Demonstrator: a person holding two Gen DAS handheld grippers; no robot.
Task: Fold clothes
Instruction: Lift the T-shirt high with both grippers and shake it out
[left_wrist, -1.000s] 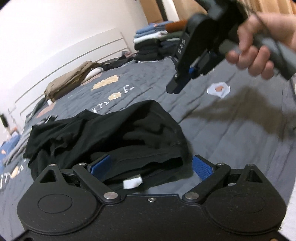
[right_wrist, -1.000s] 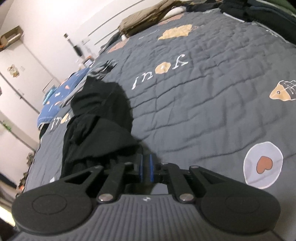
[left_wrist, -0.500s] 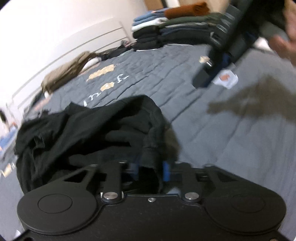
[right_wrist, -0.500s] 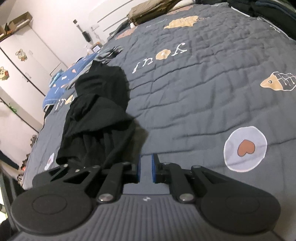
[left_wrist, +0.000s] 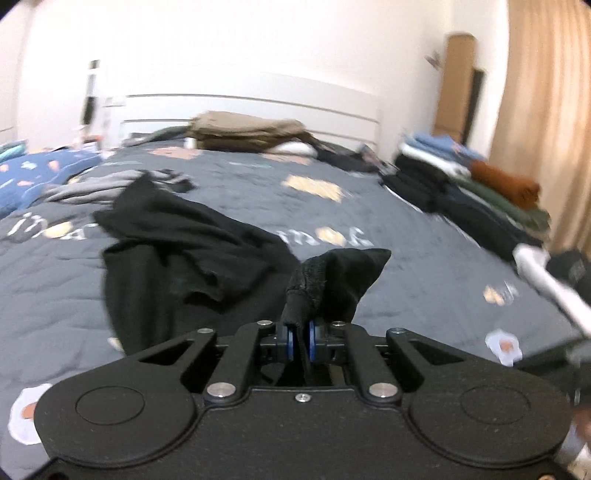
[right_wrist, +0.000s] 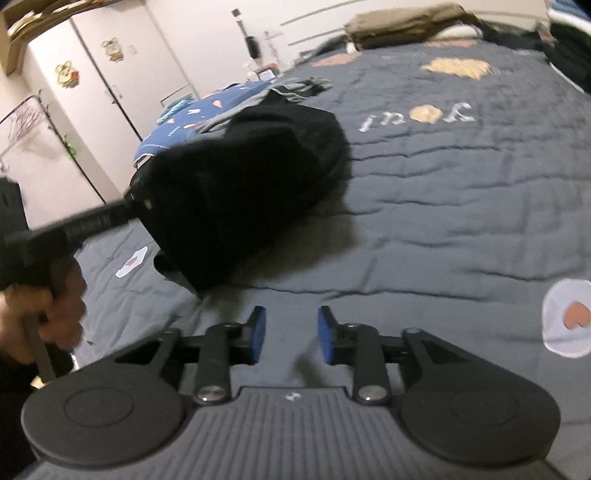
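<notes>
A crumpled black garment lies on the grey quilted bed. My left gripper is shut on a corner of it, and the pinched cloth stands up in front of the fingers. In the right wrist view the same garment hangs lifted from the left gripper, which is held by a hand at the left edge. My right gripper is open and empty, low over the bare quilt just right of the garment's hanging edge.
A stack of folded clothes sits at the bed's right side. A tan garment pile lies by the white headboard. Grey striped clothing and a blue quilt lie far left. Wardrobe doors stand beyond the bed.
My left gripper closed on the black garment's edge and lifted it. My right gripper opened and swung down beside the garment.
</notes>
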